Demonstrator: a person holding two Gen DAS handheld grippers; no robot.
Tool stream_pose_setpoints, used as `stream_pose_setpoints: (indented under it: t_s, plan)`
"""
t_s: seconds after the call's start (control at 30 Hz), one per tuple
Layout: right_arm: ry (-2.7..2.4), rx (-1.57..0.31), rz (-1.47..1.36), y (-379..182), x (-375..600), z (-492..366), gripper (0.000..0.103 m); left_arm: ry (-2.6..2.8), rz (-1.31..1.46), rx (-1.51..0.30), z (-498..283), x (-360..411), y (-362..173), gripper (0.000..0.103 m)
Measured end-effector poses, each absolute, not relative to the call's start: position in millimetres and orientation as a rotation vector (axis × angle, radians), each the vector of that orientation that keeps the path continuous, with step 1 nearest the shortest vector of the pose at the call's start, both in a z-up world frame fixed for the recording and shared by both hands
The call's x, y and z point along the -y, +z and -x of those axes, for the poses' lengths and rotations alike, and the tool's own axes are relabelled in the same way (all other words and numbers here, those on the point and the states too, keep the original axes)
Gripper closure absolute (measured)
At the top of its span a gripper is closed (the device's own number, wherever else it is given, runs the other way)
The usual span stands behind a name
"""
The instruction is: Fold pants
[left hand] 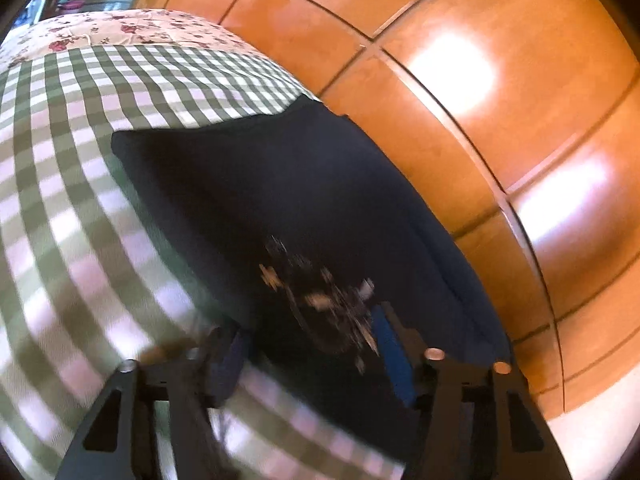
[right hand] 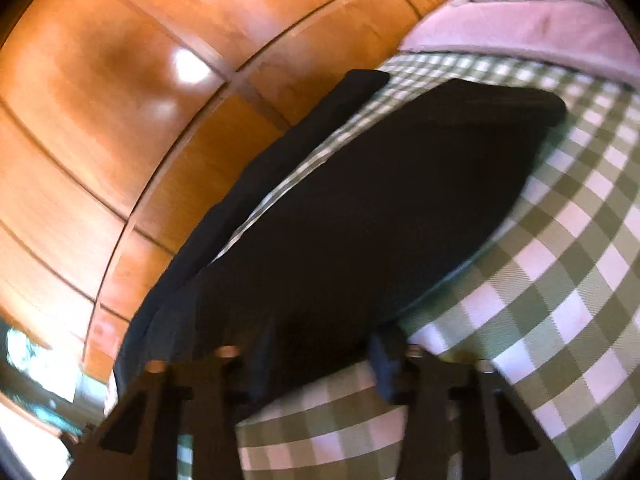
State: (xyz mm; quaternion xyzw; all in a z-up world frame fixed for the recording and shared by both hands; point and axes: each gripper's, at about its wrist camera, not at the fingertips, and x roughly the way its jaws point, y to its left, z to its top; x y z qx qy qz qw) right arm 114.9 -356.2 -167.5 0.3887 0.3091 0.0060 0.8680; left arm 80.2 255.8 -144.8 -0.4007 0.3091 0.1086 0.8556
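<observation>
Dark navy pants [left hand: 280, 200] lie on a green-and-white checked cloth [left hand: 80, 180], with a pale embroidered patch near my left gripper. My left gripper [left hand: 308, 356] is open, its fingers [left hand: 394, 354] wide apart over the near end of the pants. In the right wrist view the pants [right hand: 380, 208] spread away from me, with one leg [right hand: 260, 184] lying along the bed's edge and a strip of cloth between the legs. My right gripper [right hand: 316, 372] is open, its fingers [right hand: 386, 368] straddling the near edge of the pants.
A glossy orange wooden panel [left hand: 500, 100] runs along the bed's edge and also shows in the right wrist view [right hand: 120, 100]. A floral quilt [left hand: 120, 32] lies at the far end of the bed. A pink fabric [right hand: 540, 28] lies beyond the checked cloth [right hand: 560, 280].
</observation>
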Motion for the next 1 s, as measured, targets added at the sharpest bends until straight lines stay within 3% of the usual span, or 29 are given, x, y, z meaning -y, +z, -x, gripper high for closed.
stream_pose_setpoints:
  t_s: [0.03,0.07,0.2,0.27,1.0]
  plan:
    - [0.010,-0.646,-0.846,-171.5,361.5,-115.3,0.090,0.240,0.845,-0.643,-83.7,-259.1,-146.6,0.055]
    - [0.024,-0.636,-0.914,-180.0,370.4,-115.4,0.095,0.252,0.852,-0.641,-86.9,-262.1,-149.3,0.064]
    - [0.053,-0.618,-0.955,-187.2,376.0,-116.0,0.096,0.270,0.902,-0.637,-89.6,-271.0,-156.6,0.089]
    - [0.040,-0.620,-0.921,-184.6,371.8,-117.8,0.096,0.264,0.931,-0.635,-85.7,-275.6,-160.1,0.093]
    - [0.072,-0.616,-0.788,-143.4,376.1,-64.1,0.096,0.185,0.781,-0.641,-2.3,-284.7,-105.5,0.096]
